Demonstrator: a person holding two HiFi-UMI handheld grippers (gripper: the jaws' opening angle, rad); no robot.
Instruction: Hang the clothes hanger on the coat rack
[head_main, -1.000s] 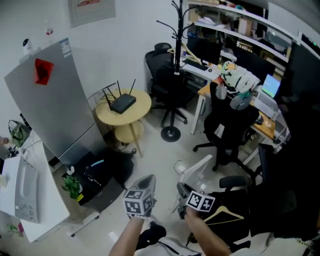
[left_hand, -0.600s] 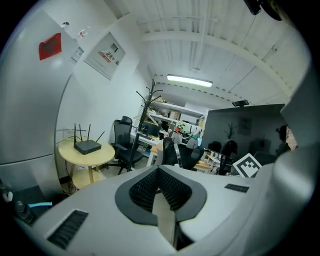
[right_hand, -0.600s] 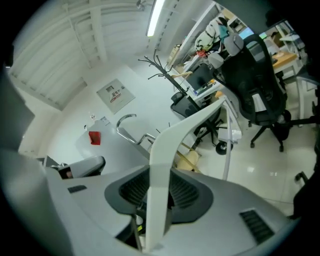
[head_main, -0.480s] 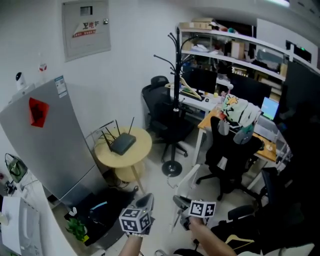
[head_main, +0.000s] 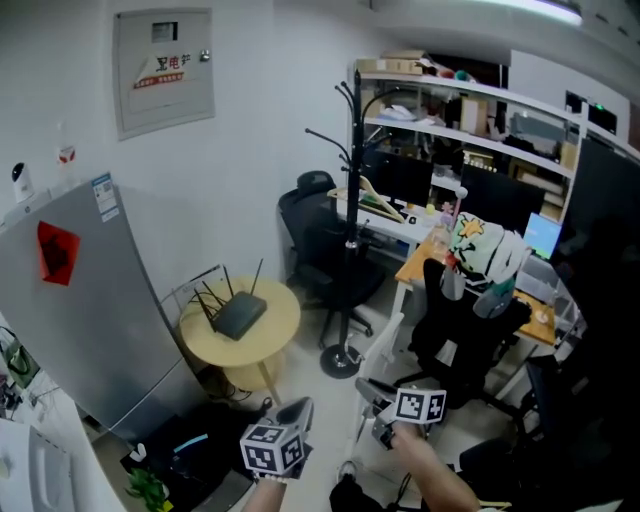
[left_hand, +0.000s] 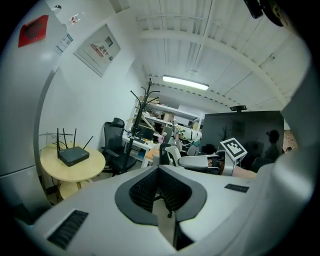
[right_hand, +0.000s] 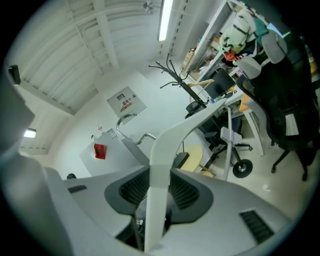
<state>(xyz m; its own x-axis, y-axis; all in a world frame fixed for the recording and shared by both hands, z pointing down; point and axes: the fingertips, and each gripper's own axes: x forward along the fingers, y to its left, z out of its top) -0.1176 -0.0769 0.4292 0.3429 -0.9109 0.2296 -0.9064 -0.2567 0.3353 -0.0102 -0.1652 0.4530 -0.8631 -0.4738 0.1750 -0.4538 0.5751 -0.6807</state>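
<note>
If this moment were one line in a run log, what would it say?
right gripper: shut on white hanger | left gripper: shut, empty | coat rack: ahead, white hanger not yet hung

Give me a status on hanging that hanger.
Done: the right tool is clamped on the white hanger. In hand: the hanger is held up off the floor, with the black coat rack ahead, across the floor by the desks. Left to do: reach the rack and hook the hanger over one of its arms. The left tool is shut and empty.
</note>
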